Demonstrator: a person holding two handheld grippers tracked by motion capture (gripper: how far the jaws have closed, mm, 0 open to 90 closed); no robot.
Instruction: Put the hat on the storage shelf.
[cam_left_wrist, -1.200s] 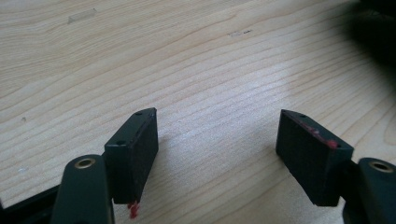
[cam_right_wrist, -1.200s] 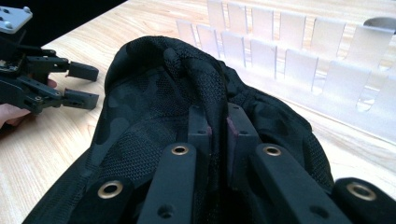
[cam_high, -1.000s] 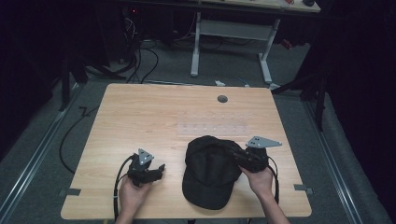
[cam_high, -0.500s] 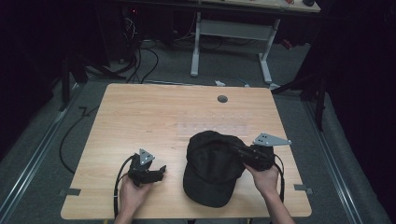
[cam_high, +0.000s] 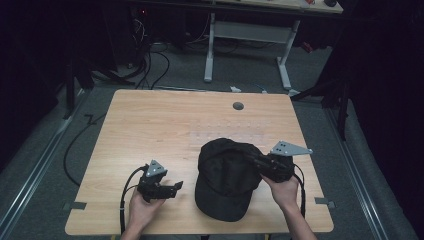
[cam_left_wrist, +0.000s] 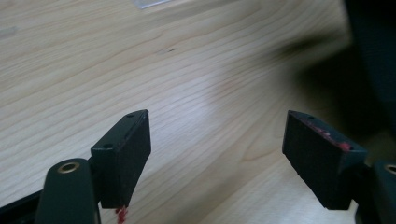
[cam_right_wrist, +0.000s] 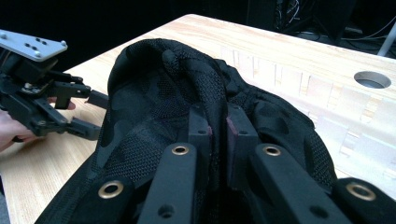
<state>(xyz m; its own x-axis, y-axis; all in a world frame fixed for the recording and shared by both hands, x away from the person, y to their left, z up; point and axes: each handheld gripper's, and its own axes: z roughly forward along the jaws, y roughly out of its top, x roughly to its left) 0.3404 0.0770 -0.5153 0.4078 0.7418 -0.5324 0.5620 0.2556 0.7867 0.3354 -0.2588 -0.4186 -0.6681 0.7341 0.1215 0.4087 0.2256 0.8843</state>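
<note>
Cap (cam_high: 227, 177) fabric is sitting pinched between the right gripper (cam_right_wrist: 218, 125) fingers; left gripper (cam_left_wrist: 217, 156) fingers are standing open beside it, having just been opening, nothing between; cap has shifted slightly leftward.

A black cap (cam_high: 227, 180) lies on the wooden table (cam_high: 165, 125).

My black cap (cam_high: 227, 180) sits on the near right part of the table (cam_high: 165, 125), brim toward me, crown away — mesh fabric, dark camouflage pattern. Its right side is bunched and lifted into a fold, crown crumpled rather than rounded.
</note>
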